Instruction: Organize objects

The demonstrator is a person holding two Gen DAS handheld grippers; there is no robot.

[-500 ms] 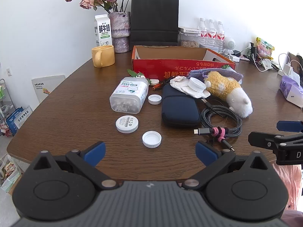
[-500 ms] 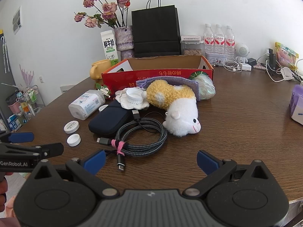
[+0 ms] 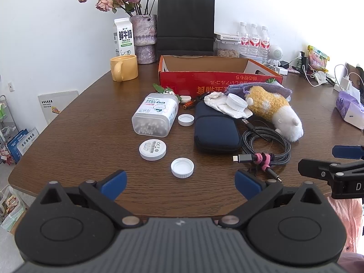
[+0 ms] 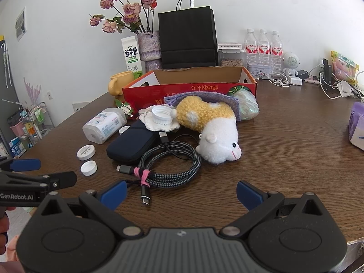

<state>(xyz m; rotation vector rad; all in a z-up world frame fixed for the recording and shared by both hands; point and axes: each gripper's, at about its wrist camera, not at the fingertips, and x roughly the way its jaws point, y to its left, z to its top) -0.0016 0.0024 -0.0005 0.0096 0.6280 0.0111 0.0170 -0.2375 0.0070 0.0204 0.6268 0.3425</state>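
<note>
L gripper, jaws wide & empty, hangs just short of white bottle cap dead ahead; R gripper likewise wide, nearer coiled USB cable.

water bottles: three, standing in a row at the wall
loose white caps: four, three on the bare table, one on a crumpled white cloth
cotton swab box: one, lying on its side
dark blue pouch: one
coiled braided cable: one
plush toy: one
red cardboard box: one
yellow mug: one
milk carton: one
black paper bag: one
vase with dried roses: one
</note>
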